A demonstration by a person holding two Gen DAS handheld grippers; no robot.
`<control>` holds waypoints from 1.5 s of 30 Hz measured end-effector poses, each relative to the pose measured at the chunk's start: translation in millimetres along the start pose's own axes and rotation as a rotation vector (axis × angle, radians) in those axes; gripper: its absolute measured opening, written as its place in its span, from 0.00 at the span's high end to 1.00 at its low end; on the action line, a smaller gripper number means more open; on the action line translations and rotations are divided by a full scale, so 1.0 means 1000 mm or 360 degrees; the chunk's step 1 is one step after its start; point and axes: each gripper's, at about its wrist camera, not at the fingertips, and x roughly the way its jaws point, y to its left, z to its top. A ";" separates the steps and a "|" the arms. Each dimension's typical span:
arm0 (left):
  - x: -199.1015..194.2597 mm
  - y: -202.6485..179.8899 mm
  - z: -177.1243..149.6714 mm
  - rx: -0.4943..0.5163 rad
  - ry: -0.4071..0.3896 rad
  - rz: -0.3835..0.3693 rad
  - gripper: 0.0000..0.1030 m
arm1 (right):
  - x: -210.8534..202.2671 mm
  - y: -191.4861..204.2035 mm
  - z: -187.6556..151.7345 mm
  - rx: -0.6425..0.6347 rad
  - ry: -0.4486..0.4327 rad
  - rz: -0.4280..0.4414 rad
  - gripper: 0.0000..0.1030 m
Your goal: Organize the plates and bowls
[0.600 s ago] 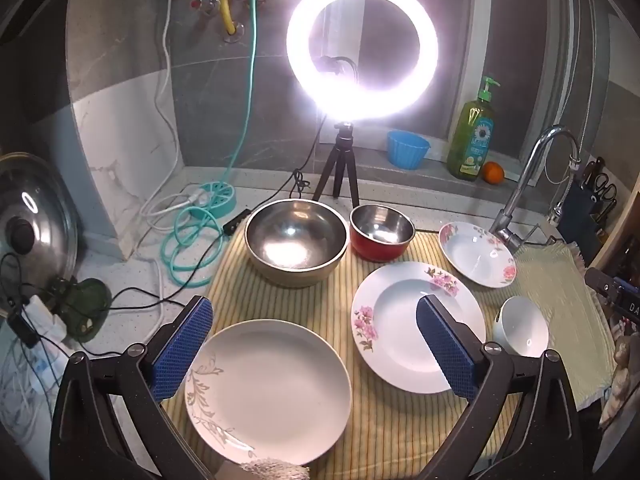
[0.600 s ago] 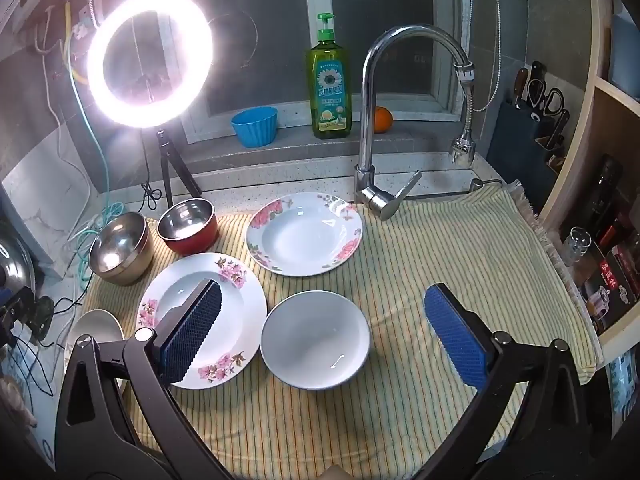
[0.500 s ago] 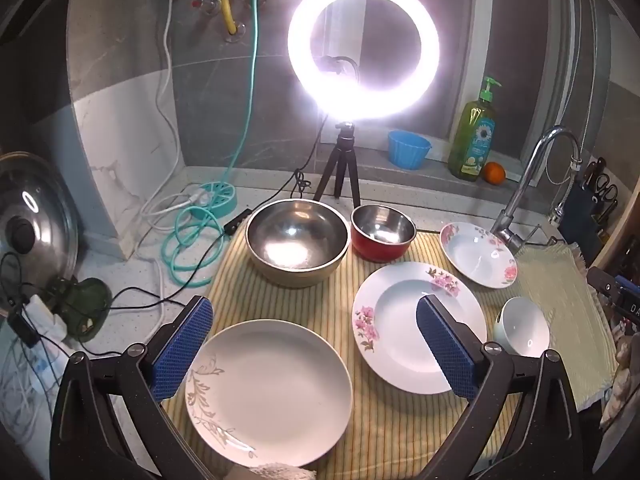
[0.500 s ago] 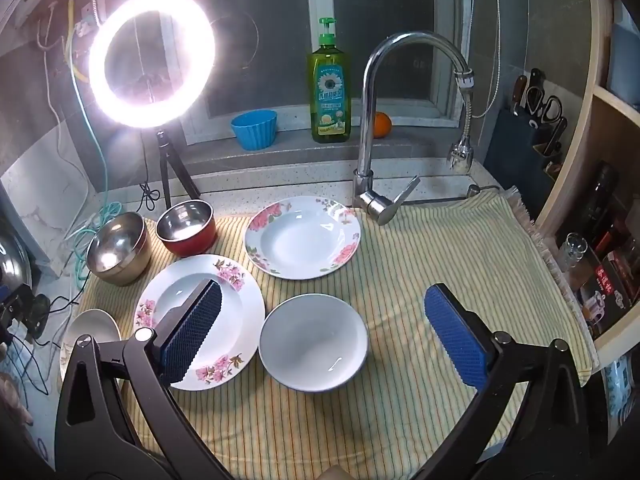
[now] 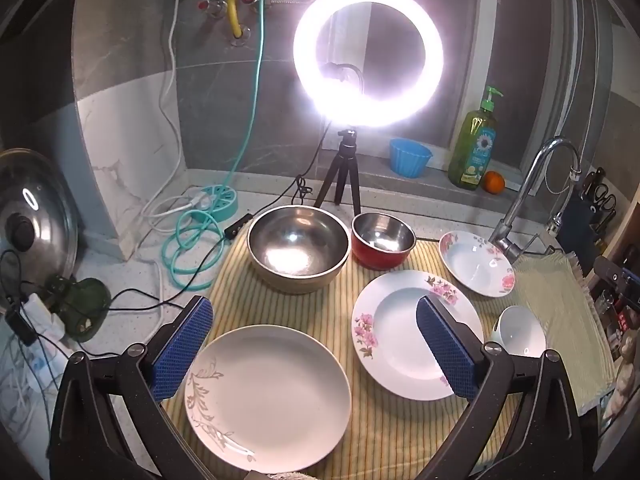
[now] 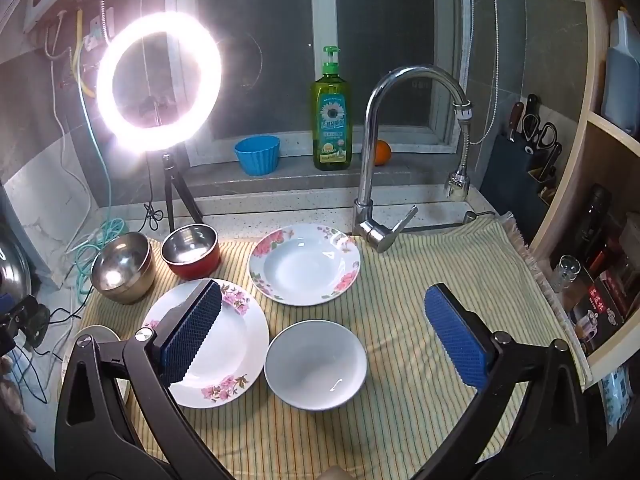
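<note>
While both the left gripper (image 5: 314, 346) and right gripper (image 6: 334, 332) gape wide and empty, blue pads (image 6: 190, 330) hide part of the flowered plate (image 6: 236, 344). Left of it, the cream plate (image 6: 94, 338) is mostly hidden.

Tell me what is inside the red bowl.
The red bowl looks empty: only its shiny steel lining and light reflections show. Its near inner wall is hidden by the rim, so anything tucked there cannot be seen.

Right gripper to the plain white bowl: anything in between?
Nothing visible. The right gripper hangs open above the plain white bowl on the striped cloth; the large floral plate lies beside it, left.
</note>
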 end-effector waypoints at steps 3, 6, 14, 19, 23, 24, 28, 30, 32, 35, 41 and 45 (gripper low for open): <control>0.000 0.000 0.003 -0.0006 -0.0002 -0.0005 0.02 | -0.001 0.002 0.000 -0.0004 -0.0009 -0.0006 0.00; -0.001 -0.001 0.004 -0.0011 -0.0004 -0.0007 0.02 | -0.001 0.001 0.001 -0.0002 -0.0017 -0.0007 0.00; 0.001 -0.001 0.006 -0.0010 -0.0004 -0.0018 0.02 | -0.002 0.001 0.002 -0.0002 -0.0024 -0.0012 0.00; 0.001 -0.002 0.005 -0.0011 -0.0004 -0.0019 0.02 | -0.001 0.001 0.003 -0.0004 -0.0023 -0.0013 0.00; 0.003 -0.004 0.007 -0.0009 0.0003 -0.0023 0.02 | 0.000 0.002 0.002 -0.0001 -0.0022 -0.0012 0.00; 0.003 -0.004 0.007 -0.0006 0.0002 -0.0023 0.02 | 0.000 0.002 0.002 -0.0001 -0.0022 -0.0015 0.00; 0.003 -0.006 0.006 -0.0004 0.0001 -0.0020 0.02 | 0.001 0.003 0.001 -0.0003 -0.0023 -0.0015 0.00; 0.004 -0.006 0.007 -0.0002 0.0002 -0.0019 0.02 | 0.001 0.002 0.001 -0.0001 -0.0021 -0.0013 0.00; 0.004 -0.006 0.007 -0.0001 0.0000 -0.0019 0.02 | 0.001 0.003 0.001 -0.0001 -0.0023 -0.0011 0.00; 0.004 -0.006 0.007 -0.0003 0.0002 -0.0021 0.02 | 0.001 0.003 0.000 -0.0003 -0.0022 -0.0010 0.00; 0.005 -0.006 0.006 -0.0003 0.0002 -0.0020 0.02 | 0.002 0.004 -0.002 -0.0002 -0.0020 -0.0011 0.00; 0.005 -0.006 0.006 -0.0003 0.0002 -0.0023 0.02 | 0.003 0.004 0.000 -0.0005 -0.0014 -0.0013 0.00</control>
